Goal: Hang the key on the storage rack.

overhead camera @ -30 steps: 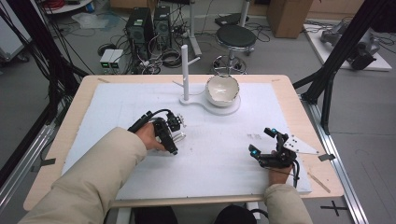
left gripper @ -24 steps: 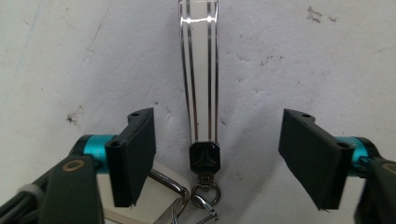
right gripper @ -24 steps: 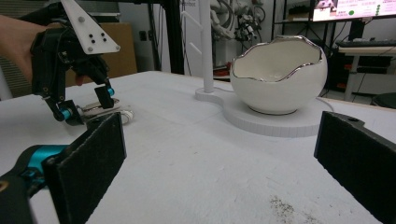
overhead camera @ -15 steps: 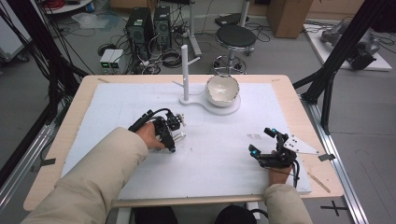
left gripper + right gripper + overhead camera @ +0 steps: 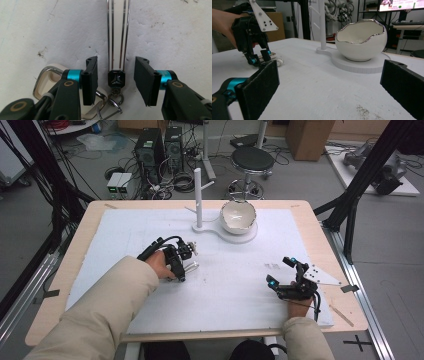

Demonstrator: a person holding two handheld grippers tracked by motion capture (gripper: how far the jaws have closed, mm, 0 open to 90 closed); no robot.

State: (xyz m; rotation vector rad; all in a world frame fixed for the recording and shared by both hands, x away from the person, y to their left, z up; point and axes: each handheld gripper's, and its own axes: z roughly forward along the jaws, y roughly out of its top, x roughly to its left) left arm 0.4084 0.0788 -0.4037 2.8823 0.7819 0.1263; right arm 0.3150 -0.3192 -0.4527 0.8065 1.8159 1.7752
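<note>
Between the black pads of the left tongs [image 5: 115, 83], which carry turquoise collars, lies a key fob [image 5: 118, 37] with a cream strap striped lengthwise by thin chrome lines, ending in a black faceted clasp and silver rings; just beside the left pad sits a cream tag [image 5: 47, 83] rimmed in chrome. Beyond the black, turquoise-collared right tongs [image 5: 329, 87] stands an eggshell-shaped bowl [image 5: 361, 40], glossy white with a silver jagged rim, on a white stand [image 5: 352, 62]. The bench [image 5: 250, 285] under both tongs is covered in white with dark specks, framed by pale wood.
</note>
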